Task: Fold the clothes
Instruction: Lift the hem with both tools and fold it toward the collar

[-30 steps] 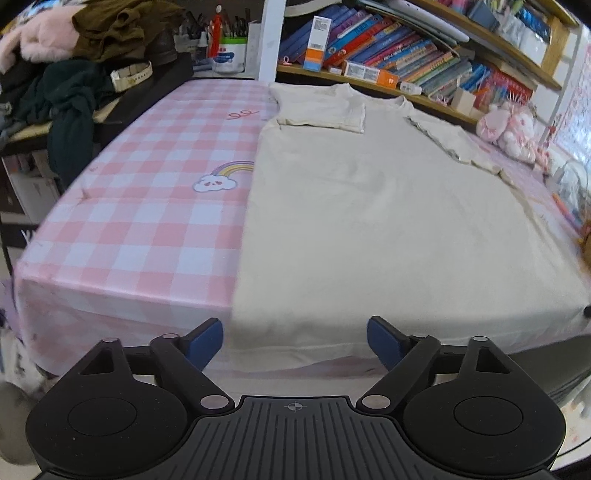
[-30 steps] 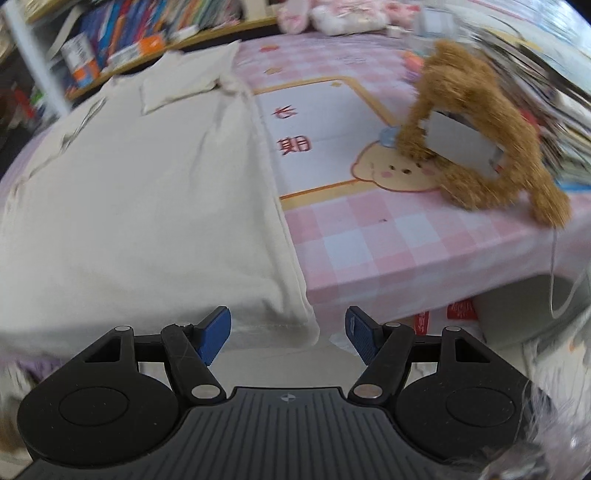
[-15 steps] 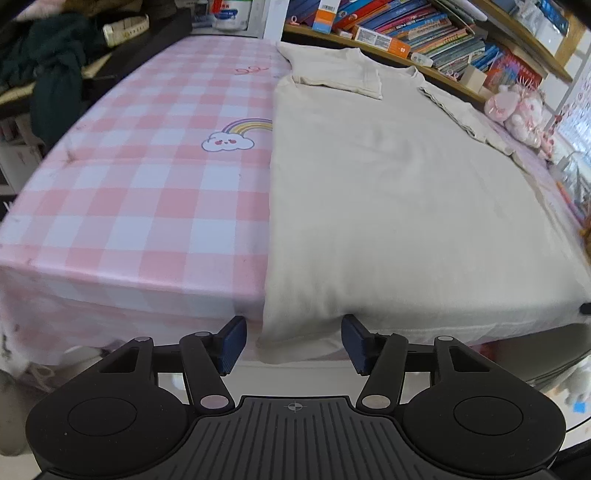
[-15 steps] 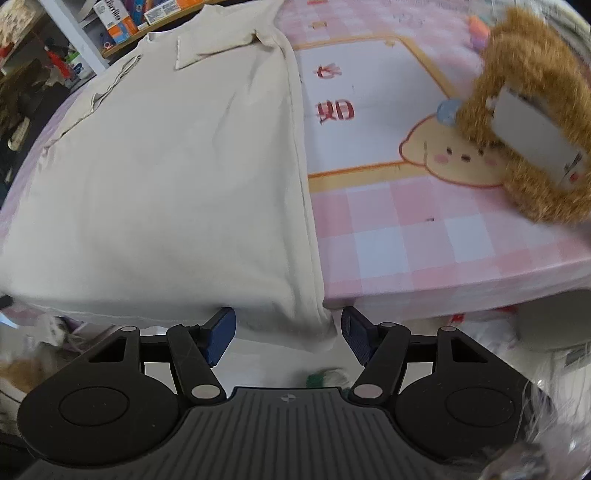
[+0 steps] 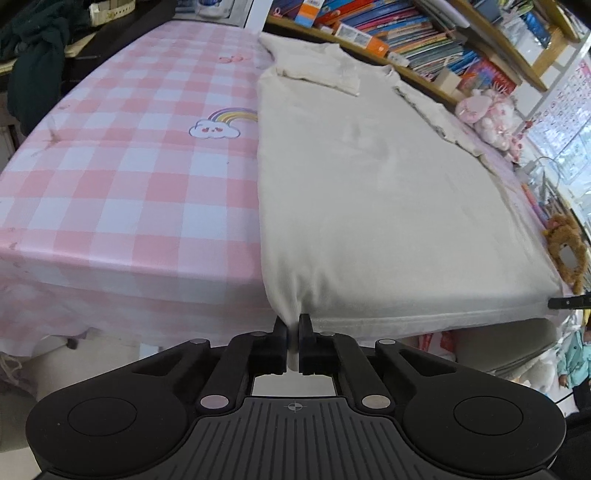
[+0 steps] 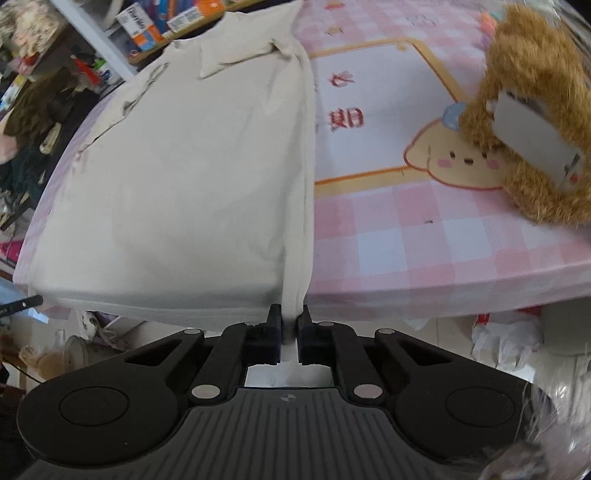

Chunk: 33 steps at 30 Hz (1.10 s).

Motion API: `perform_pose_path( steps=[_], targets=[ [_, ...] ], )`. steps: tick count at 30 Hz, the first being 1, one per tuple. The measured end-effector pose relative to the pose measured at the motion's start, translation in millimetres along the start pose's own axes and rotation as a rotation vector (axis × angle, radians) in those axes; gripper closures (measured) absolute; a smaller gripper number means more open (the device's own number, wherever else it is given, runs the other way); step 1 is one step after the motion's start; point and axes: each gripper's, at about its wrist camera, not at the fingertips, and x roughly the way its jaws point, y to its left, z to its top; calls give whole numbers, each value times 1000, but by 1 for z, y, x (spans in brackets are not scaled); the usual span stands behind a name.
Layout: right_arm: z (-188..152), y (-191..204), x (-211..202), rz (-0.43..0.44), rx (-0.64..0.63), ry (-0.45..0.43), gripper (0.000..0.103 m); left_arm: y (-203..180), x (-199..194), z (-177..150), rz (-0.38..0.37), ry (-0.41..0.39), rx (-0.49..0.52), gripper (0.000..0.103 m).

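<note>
Shirt hem pinched by both grippers; teddy bear nearby.

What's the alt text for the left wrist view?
The left gripper is shut on the near left hem corner of a cream shirt spread flat on a pink checked bed. Bookshelves stand behind.

We are seeing matte black grippers: left gripper and right gripper showing ribbed bases, round side discs, silver pivot pins, small crosshair marks.
</note>
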Motion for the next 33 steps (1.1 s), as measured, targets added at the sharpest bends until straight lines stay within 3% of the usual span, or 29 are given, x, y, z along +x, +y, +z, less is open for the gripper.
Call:
perform_pose_path(
  steps=[6,9,12,18,21,24,33],
  targets=[
    [2,4,5,-27,13,-3,94,-5,5,1,-8,11,-10,98],
    [2,5,10,-40,20,2,90,-6,8,1,1,23,-8,90],
    [3,8,15,-45,12,14,89,-4,13,4,13,37,0,88],
    [4,4,16,-32,33,21,89,1,18,9,23,31,4,88],
    [3,4,15,-31,35,19,89,-1,16,7,12,29,15,98],
    [2,2,12,-19,35,2,94,-1,14,6,-21,64,-14,100],
    [-10,4,-14,31,46,-39,97,-2,-14,-4,-124,42,-91,101]
  ],
)
